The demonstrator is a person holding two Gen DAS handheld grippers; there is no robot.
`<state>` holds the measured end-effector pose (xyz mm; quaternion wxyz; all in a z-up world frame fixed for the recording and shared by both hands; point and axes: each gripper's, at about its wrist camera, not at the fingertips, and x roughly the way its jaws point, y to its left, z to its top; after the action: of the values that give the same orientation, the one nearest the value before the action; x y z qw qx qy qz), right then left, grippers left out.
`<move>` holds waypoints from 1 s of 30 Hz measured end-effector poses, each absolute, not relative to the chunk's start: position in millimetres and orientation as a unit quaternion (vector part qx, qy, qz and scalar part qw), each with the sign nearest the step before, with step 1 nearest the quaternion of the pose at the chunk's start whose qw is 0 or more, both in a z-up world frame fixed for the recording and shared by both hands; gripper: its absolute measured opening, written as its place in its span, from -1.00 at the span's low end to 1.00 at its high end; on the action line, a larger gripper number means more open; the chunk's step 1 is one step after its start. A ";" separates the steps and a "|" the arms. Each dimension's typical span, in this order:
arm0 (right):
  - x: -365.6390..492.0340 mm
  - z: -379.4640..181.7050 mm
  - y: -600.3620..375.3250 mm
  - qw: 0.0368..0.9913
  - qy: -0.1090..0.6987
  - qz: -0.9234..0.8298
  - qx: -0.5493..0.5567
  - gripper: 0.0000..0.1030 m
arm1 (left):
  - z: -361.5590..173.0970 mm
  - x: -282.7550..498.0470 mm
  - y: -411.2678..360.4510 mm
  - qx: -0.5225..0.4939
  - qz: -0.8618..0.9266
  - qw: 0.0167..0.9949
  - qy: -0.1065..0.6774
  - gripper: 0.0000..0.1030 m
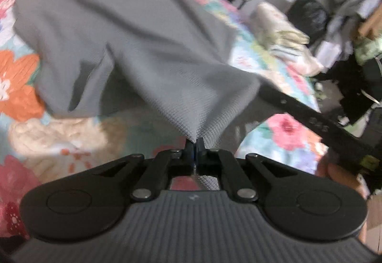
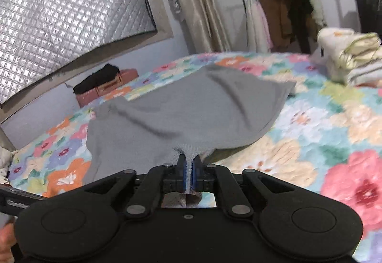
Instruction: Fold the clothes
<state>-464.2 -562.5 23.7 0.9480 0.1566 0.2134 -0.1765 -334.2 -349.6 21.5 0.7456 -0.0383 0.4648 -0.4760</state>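
A grey knit garment (image 1: 124,31) lies spread on a flowered bedspread (image 1: 21,86). My left gripper (image 1: 195,143) is shut on its near edge, and the cloth rises to the pinch in a taut peak. In the right wrist view the same grey garment (image 2: 191,107) stretches away over the bed. My right gripper (image 2: 189,160) is shut on a bunched fold of it between blue pads (image 2: 196,172). The right gripper's dark body (image 1: 317,119) crosses the right side of the left wrist view, with a hand (image 1: 339,172) behind it.
A stack of folded pale cloths (image 2: 351,60) sits at the bed's far right corner. A clothes rack (image 2: 284,10) stands by the wall with a curtain (image 2: 198,5) beside it. A dark item on a reddish box (image 2: 105,84) lies at the far left. Piled clothes (image 1: 346,14) fill the room's right side.
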 end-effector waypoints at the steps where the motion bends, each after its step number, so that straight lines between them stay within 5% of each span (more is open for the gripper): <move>1: -469.6 27.4 -561.1 0.948 0.213 -0.190 0.139 -0.88 | 25.4 -336.8 -350.6 -0.043 -0.485 0.739 0.465 -0.99; 8: -477.8 6.3 -572.8 0.914 0.294 -0.270 0.073 -0.91 | 20.7 -346.0 -363.1 0.006 -0.450 0.760 0.469 -0.91; 15: -481.9 -20.4 -589.6 0.895 0.315 -0.287 0.131 -0.84 | 0.4 -319.0 -334.9 0.023 -0.380 0.797 0.469 -0.34; 19: -493.0 -19.6 -587.4 0.884 0.316 -0.317 0.133 0.07 | -10.7 -295.6 -320.5 0.013 -0.350 0.806 0.477 -0.11; 23: -517.9 -25.2 -597.1 0.883 0.300 -0.231 0.277 0.09 | -26.4 -268.7 -317.8 -0.025 -0.333 0.799 0.500 0.13; 27: -518.6 -47.0 -593.6 0.861 0.321 -0.144 0.368 0.13 | -48.4 -241.1 -331.0 -0.044 -0.300 0.793 0.528 0.15; 30: -503.4 -64.4 -584.7 0.846 0.357 -0.115 0.379 0.47 | -61.8 -226.0 -336.9 -0.068 -0.277 0.803 0.524 0.49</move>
<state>-503.4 -584.7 -64.4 0.8458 0.3793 0.3573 -0.1149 -226.0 -336.9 -61.8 0.8025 -0.0678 0.5241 -0.2769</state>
